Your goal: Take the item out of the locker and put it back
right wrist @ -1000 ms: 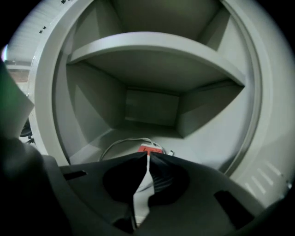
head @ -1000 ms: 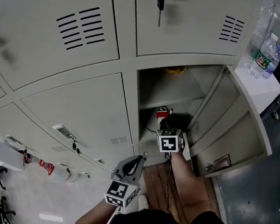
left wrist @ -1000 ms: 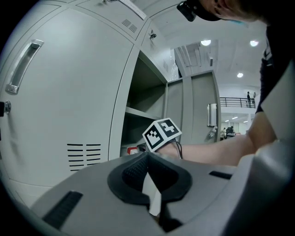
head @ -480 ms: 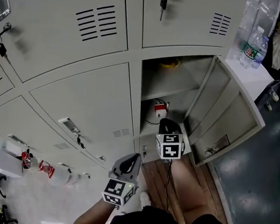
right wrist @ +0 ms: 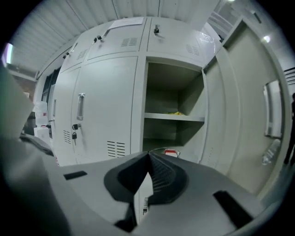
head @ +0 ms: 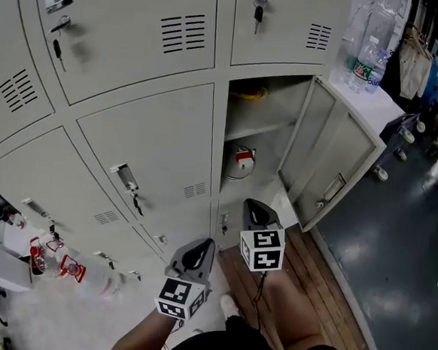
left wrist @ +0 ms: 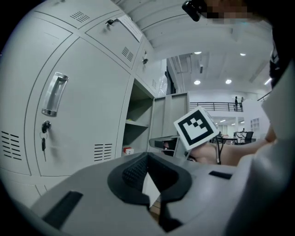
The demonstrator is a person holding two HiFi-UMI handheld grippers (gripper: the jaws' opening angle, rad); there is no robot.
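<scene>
Item point(head: 241, 162) in locker point(head: 270, 106), jaws well clear

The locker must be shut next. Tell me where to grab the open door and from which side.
Pinch the door at its outer free edge, coming in from the front right. It stands swung out to the right of the opening, and it is a thin flat panel, so open jaws could probably straddle that edge.

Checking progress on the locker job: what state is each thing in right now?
Locker door: open.
Red-and-white item: inside the locker, below the shelf.
Yellow thing: on the shelf.
Left gripper: shut, empty.
Right gripper: shut, empty.
Neighbouring door: closed.
</scene>
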